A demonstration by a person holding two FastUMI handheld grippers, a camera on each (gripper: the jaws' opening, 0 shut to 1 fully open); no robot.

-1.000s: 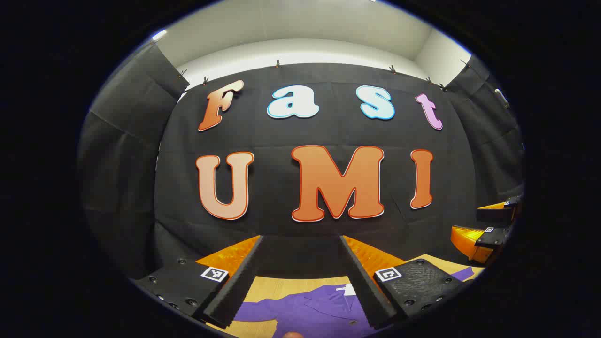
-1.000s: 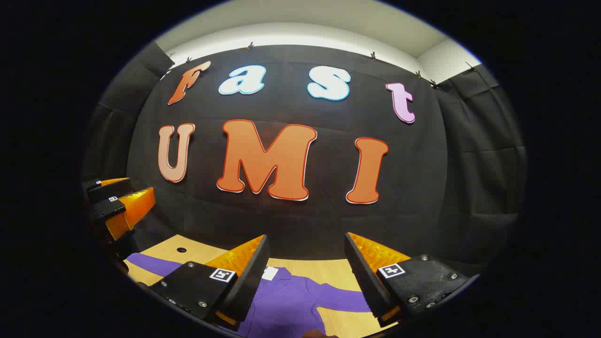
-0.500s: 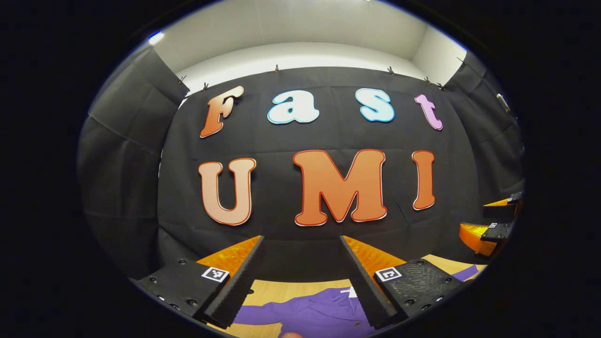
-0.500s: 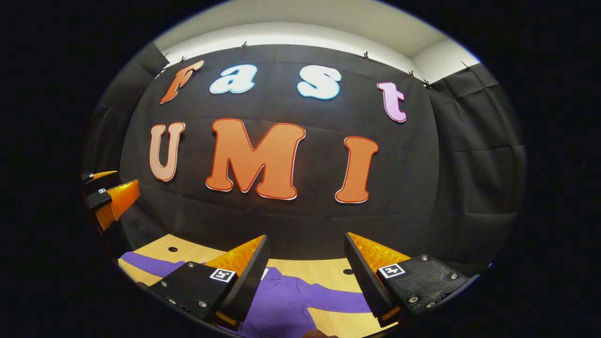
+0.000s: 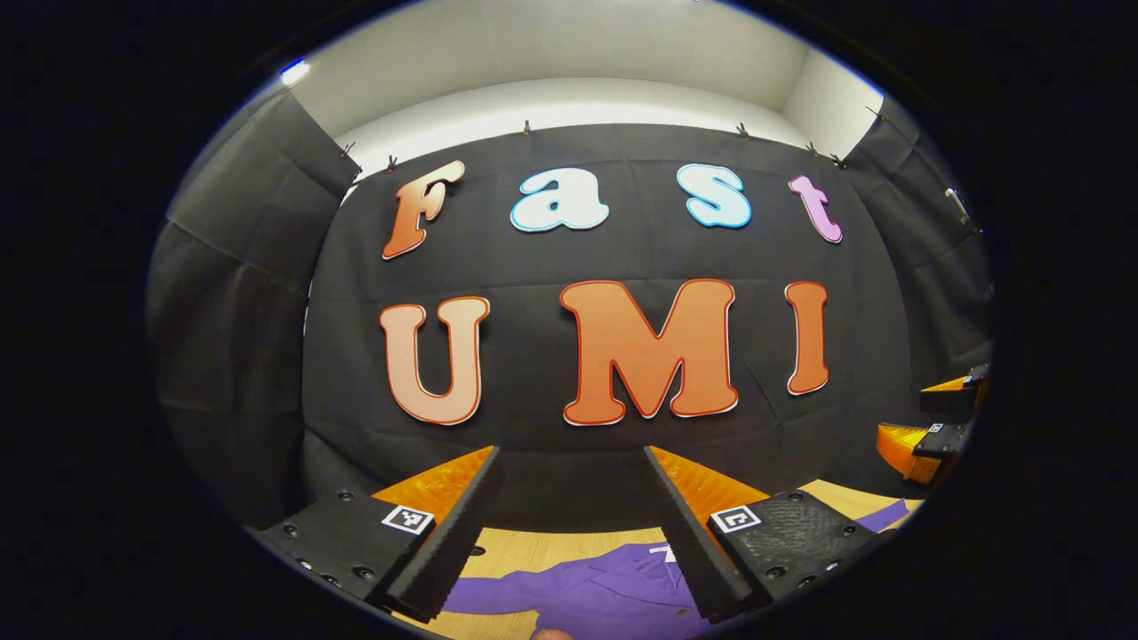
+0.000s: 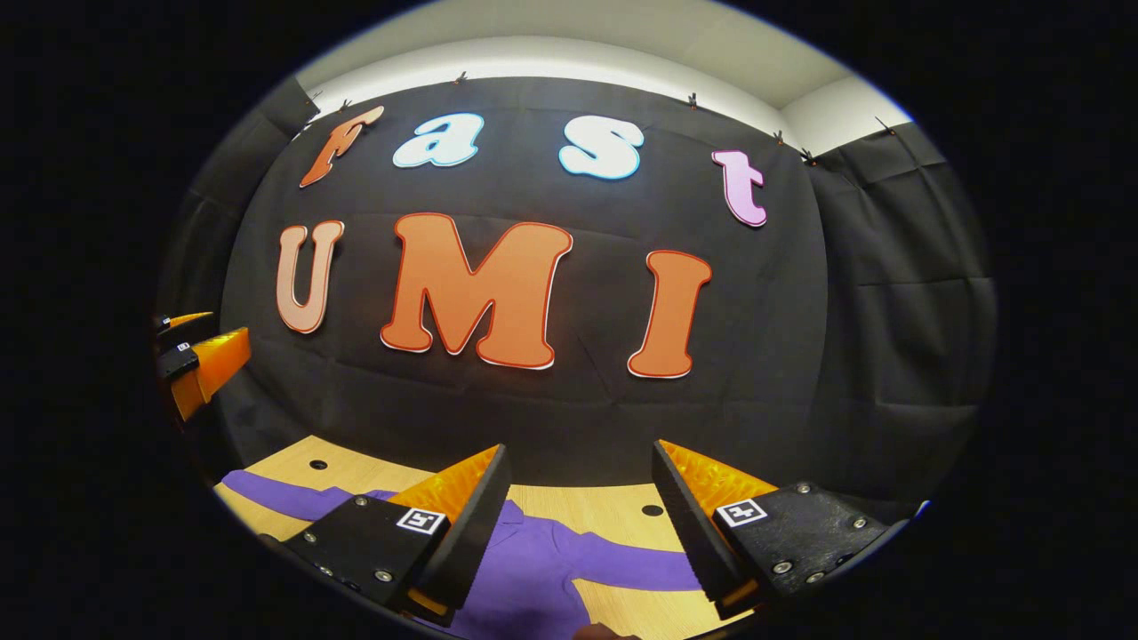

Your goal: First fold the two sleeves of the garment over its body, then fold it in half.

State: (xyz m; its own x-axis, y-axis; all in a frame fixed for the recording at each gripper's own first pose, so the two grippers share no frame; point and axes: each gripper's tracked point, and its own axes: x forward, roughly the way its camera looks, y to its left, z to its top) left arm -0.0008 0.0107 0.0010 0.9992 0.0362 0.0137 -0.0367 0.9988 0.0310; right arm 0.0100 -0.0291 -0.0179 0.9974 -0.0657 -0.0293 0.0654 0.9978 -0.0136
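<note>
Here we hold the left gripper (image 5: pixel 569 524) raised above the table (image 5: pixel 524 547), its fingers spread wide with nothing between them. Below and just ahead of its tips lies the shirt (image 5: pixel 605 591), spread flat, collar toward the booth wall. One sleeve (image 5: pixel 484 594) reaches out flat to this gripper's left, beneath its left finger.

The right gripper (image 6: pixel 578 524) is likewise raised, fingers apart and empty. In the right gripper view the shirt (image 6: pixel 533 578) sits under and ahead of the tips; a sleeve (image 6: pixel 636 569) extends to this gripper's right, and the other sleeve (image 6: pixel 276 493) runs off to its left. Both sleeves lie straight out from the body.

We judge that no fold has been made. Both sleeve folds and the final half-fold remain. Neither gripper touches the cloth. Each gripper shows at the edge of the other's view, level with it and well apart.
</note>
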